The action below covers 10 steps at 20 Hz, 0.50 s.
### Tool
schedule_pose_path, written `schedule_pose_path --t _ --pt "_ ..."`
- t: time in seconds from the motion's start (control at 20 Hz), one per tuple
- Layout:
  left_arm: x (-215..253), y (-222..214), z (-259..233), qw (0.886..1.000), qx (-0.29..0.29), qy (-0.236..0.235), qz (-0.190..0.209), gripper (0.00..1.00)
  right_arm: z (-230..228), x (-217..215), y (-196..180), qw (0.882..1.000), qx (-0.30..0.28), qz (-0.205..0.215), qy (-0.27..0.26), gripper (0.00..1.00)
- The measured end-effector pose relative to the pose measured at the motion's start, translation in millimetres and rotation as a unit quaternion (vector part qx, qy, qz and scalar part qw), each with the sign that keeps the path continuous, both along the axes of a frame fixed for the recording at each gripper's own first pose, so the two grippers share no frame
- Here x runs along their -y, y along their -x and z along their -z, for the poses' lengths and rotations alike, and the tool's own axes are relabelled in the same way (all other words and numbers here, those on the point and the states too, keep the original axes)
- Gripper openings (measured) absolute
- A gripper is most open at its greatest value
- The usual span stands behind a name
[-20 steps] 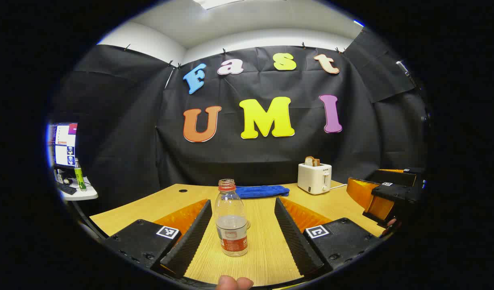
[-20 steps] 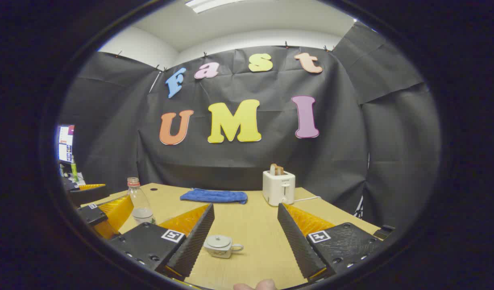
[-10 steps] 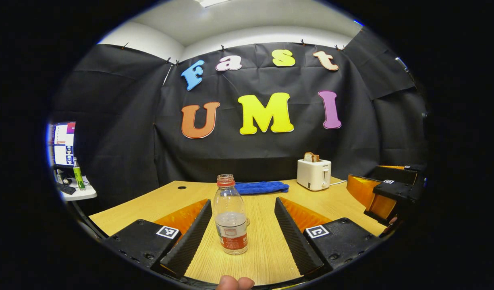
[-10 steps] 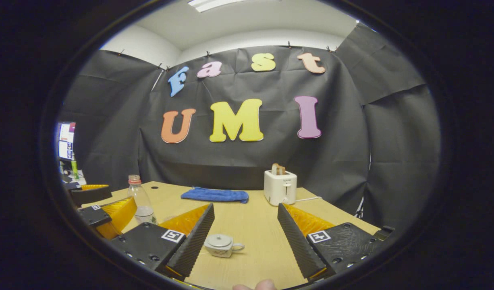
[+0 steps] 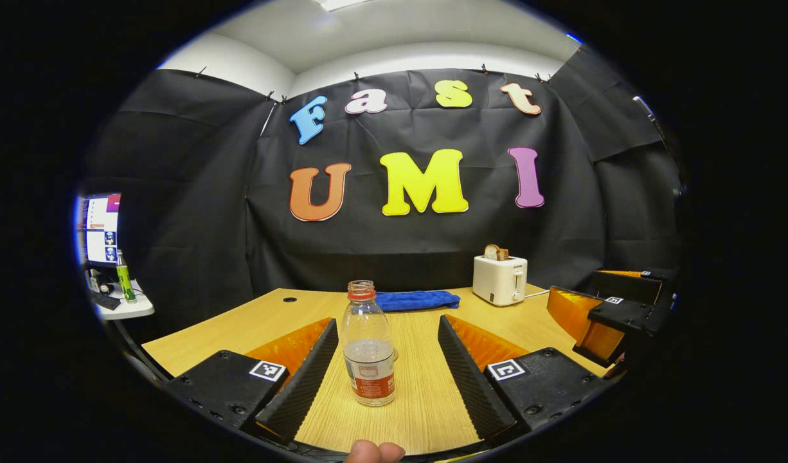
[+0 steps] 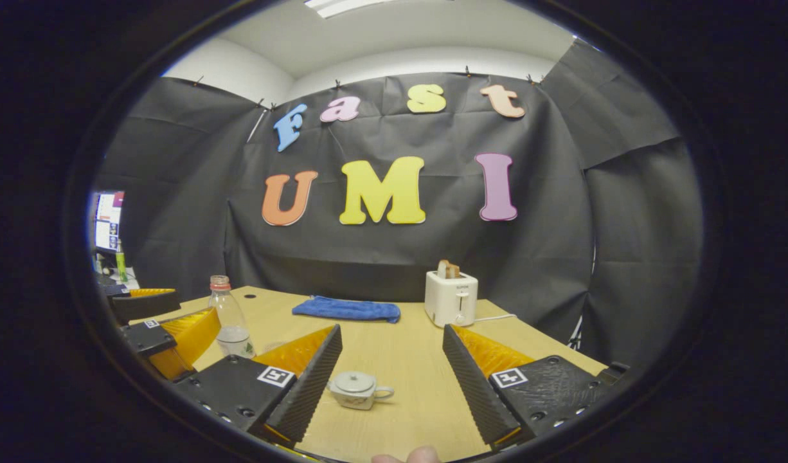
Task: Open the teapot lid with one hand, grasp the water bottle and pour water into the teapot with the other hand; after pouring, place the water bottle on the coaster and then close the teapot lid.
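Nearest in the left gripper view, the left gripper (image 5: 387,373) is hovering low over the wooden tabletop (image 5: 265,321) with its fingers spread wide and holding nothing. The water bottle (image 5: 367,344) is standing upright between them, uncapped and partly filled, closer to the left finger and touching neither.

In the right gripper view, the right gripper (image 6: 391,379) is likewise wide open and empty. The small pale teapot (image 6: 357,390), lid on, is sitting between its fingers, just beside the left one.

Since half a second ago, little has changed: both views have shifted only slightly, the teapot sitting a touch farther right, and both sets of fingers have stayed spread. Both tools seem lined up on their targets, with no grasp begun.

Farther off, a blue cloth (image 6: 346,309) is lying toward the far edge of the tabletop, with a white toaster (image 6: 451,298) holding bread to its right. Something round behind the bottle may be the coaster; I cannot tell.
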<state>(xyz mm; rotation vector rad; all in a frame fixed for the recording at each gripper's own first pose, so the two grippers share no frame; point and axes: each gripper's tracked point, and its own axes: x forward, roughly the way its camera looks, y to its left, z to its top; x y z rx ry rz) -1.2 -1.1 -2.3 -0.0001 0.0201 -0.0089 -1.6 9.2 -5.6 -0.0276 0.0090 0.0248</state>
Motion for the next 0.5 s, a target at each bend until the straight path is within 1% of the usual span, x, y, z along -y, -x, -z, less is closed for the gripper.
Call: schedule_pose_path --t 0.05,0.15,0.5 --pt "-1.2 -0.6 0.1 1.0 0.0 0.0 -0.001 0.98 2.0 -0.5 -0.4 1.0 -0.001 0.0 0.0 0.95" --pt "-3.1 -1.0 -0.3 1.0 -0.002 0.001 -0.002 0.98 6.6 1.0 -4.1 1.0 -0.006 0.0 0.002 0.95" --pt "-15.8 -0.9 -2.8 1.0 -0.002 0.002 -0.013 0.98 46.9 -9.7 -22.6 0.999 -0.041 -0.01 0.007 0.95"
